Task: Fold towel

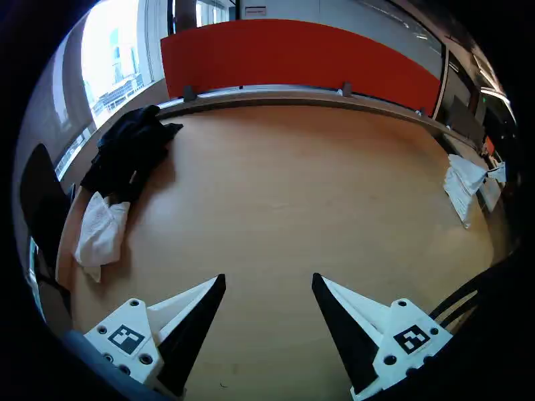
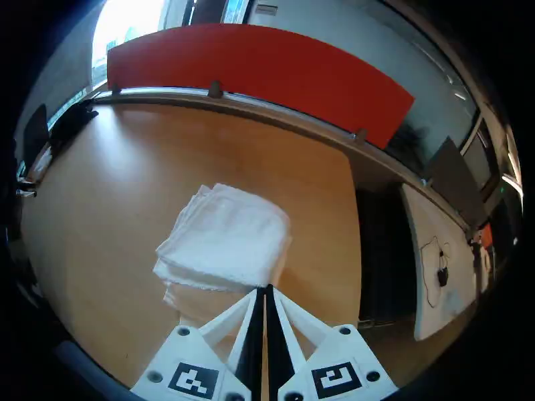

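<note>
Left gripper view looks across a wooden counter (image 1: pixel 281 187). At far left a crumpled white cloth (image 1: pixel 100 234) lies just below a dark garment (image 1: pixel 130 154), and a red divider (image 1: pixel 301 60) runs along the back. At far right sit pale folded pieces (image 1: pixel 465 184), cloth or paper I cannot tell. The left gripper (image 1: pixel 267 277) hangs over bare wood with its jaws spread and nothing between them. In the right gripper view the towel (image 2: pixel 227 240) lies on the counter as a neat stacked square. The right gripper (image 2: pixel 266 289) has its jaws pressed together, tips at the towel's near edge; whether any fabric is caught there I cannot tell. The fold looks close to finished, so the main risk is undoing it. If the closed jaws drag or lift while snagged on the top layer, the layers could slide apart or flip open. Pushing rightward would be worse, since the counter's edge is near on that side and the stack could go over. The spread left jaws hold nothing and, as far as I can judge, are not placed to steady the stack.
</note>
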